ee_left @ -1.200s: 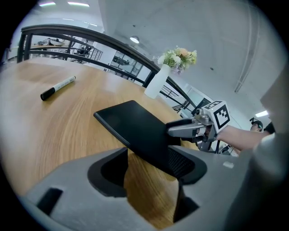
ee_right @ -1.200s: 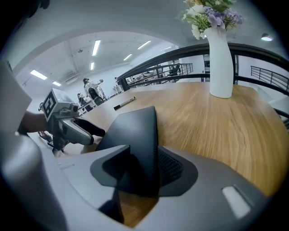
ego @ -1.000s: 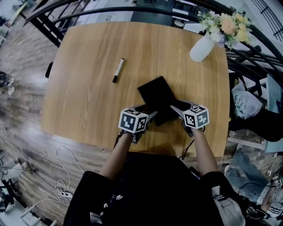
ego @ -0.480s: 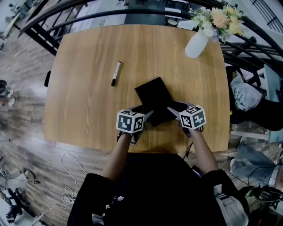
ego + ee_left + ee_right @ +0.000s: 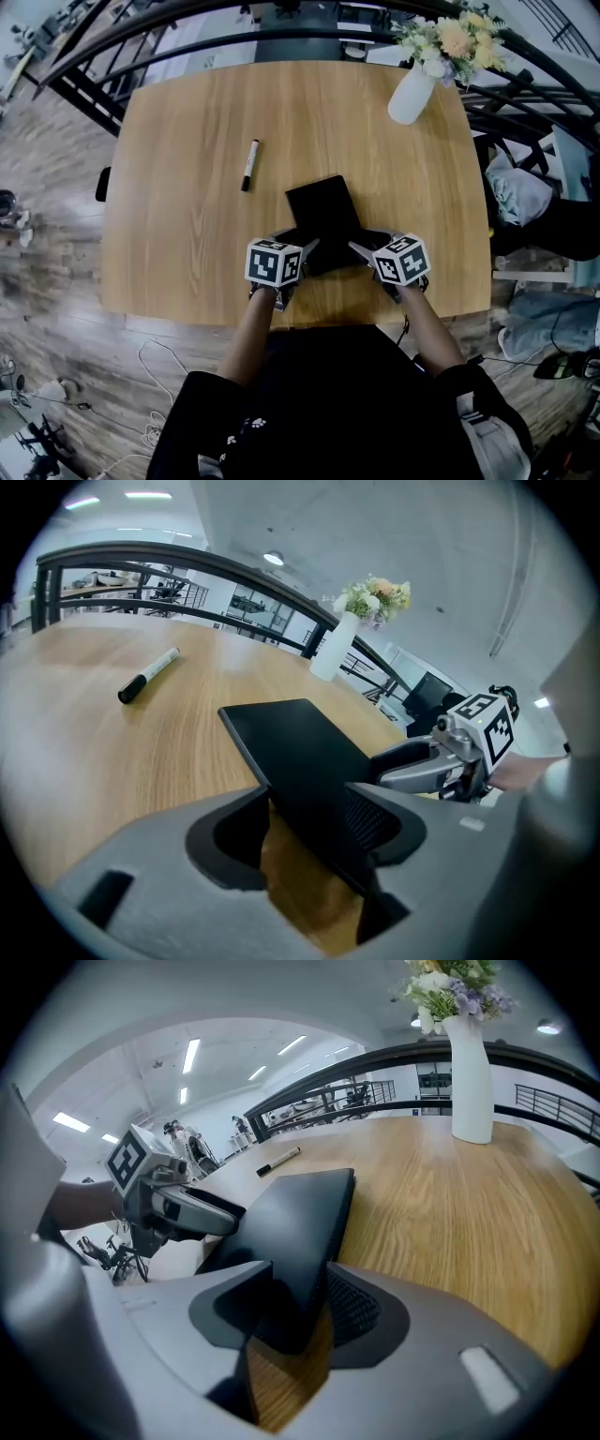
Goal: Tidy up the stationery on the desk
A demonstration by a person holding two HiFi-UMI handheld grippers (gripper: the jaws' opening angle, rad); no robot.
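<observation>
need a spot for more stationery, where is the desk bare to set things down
Widest bare wood: left part of the desk, between the marker and the near edge. Also free: the far strip between marker and vase, and the right side between vase and near edge. Crowded: the near middle, around the black notebook.

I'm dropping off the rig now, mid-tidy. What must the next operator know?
Left gripper: jaws have just been closing, now on the near left side of the black notebook.
Right gripper: shut on its near right side.
Marker pen lies loose on the desk, beyond and left of the notebook.
Done: nothing put away yet.
Left: place the notebook, then fetch the marker pen.
</observation>
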